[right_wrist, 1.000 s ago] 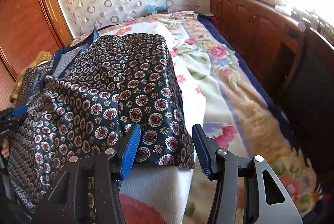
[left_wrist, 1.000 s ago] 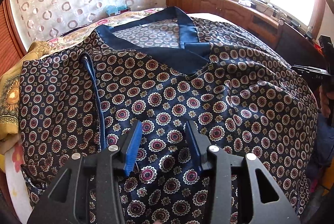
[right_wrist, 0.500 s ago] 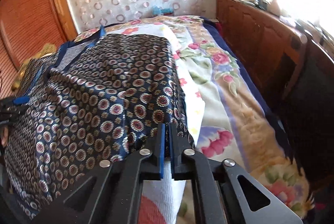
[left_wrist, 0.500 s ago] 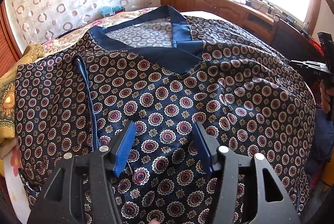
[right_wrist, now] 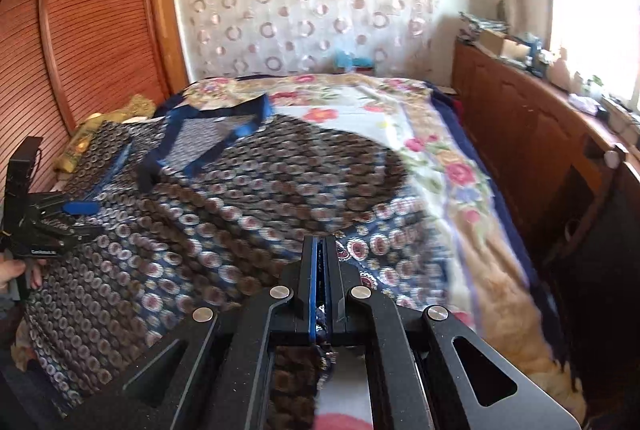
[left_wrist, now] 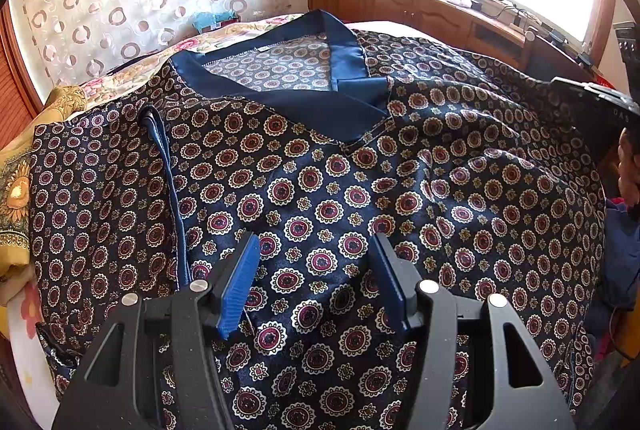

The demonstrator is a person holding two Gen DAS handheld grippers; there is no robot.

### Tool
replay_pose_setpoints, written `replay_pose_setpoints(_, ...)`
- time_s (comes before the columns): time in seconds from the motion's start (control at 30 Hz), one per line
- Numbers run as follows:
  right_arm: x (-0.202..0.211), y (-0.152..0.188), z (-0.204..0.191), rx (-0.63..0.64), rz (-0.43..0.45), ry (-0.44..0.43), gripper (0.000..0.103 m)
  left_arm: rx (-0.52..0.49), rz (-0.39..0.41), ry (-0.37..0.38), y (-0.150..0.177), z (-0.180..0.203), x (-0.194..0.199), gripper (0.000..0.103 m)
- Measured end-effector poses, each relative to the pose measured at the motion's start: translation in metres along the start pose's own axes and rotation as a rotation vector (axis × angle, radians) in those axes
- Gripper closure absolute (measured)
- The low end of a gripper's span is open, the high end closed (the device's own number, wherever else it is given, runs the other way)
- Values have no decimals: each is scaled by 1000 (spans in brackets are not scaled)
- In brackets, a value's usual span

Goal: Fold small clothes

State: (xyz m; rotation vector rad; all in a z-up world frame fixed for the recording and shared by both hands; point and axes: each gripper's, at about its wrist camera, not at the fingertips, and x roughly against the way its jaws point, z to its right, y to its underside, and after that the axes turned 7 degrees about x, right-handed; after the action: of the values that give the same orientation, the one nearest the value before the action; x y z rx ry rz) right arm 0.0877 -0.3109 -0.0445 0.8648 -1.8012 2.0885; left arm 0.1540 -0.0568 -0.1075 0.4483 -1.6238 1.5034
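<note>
A dark navy satin garment printed with red-and-cream medallions [left_wrist: 320, 189] lies spread over a bed, its plain blue V-shaped collar [left_wrist: 304, 97] at the far end from the left tongs [left_wrist: 314, 282]. A narrow blue piped seam [left_wrist: 172, 197] runs down the cloth just to the left of those tongs. The left tongs hang over the near middle of the garment with their blue-padded jaws spread apart; patterned cloth shows in the gap between them, but the pads do not press on it. Within the last second these jaws have widened a little, with nothing gripped.

In the right wrist view, the right tongs [right_wrist: 320, 270] are pressed together on the near right hem of the same garment [right_wrist: 224, 213]: a fold of the patterned fabric is pinched between the two pads and bunches below them. The cloth rises from the bed toward this pinch and is blurred. To the right of the right tongs the floral bedspread in white, pink and tan [right_wrist: 436, 165] lies bare. At the far left of that view a person's hand [right_wrist: 16, 270] holds the left tongs' black frame.

Beyond the bed hangs a sheer curtain with ring patterns [right_wrist: 312, 5]. A brown wooden cabinet run [right_wrist: 520, 117] stands along the right under a bright window, and a slatted wooden door [right_wrist: 88, 21] is on the left.
</note>
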Motion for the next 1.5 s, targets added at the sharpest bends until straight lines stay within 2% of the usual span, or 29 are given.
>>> replay_pose_setpoints(0.1, -15, 8, -10, 9, -30, -40, 101, 1, 0, 0, 0, 0, 0, 45)
replay_pose_setpoints(0.3, -32, 23, -15, 16, -77, -65, 101, 5, 0, -4, 0, 1, 0, 45)
replay_pose_setpoints(0.5, -22, 24, -8, 4, -68, -76, 100, 37, 1, 3, -1, -3, 4, 45)
replay_pose_setpoints(0.6, -8, 17, -13, -5, -41, -56, 99, 94, 75, 10, -4, -3, 24, 45)
replay_pose_setpoints(0.77, 12, 14, -14, -6, 6, -18, 96, 118, 260, 17, -10, 16, 74, 45)
replay_pose_setpoints(0.93, 22, 12, -9, -24, 20, 14, 81, 115, 346, 24, -27, 39, 87, 45)
replay_pose_setpoints(1.07, 23, 11, -5, -28, 20, 42, 70, 103, 366, 21, -38, 56, 79, 45)
replay_pose_setpoints(1.13, 21, 12, -1, -33, 12, 60, 68, 87, 372, 26, -43, 63, 74, 45)
replay_pose_setpoints(1.33, -1, 25, 18, -97, -49, 104, 67, 89, 389, 17, -57, 68, 65, 45)
replay_pose_setpoints(1.5, -19, 38, 29, -163, -115, 75, 66, 74, 354, 21, -59, 69, 56, 45)
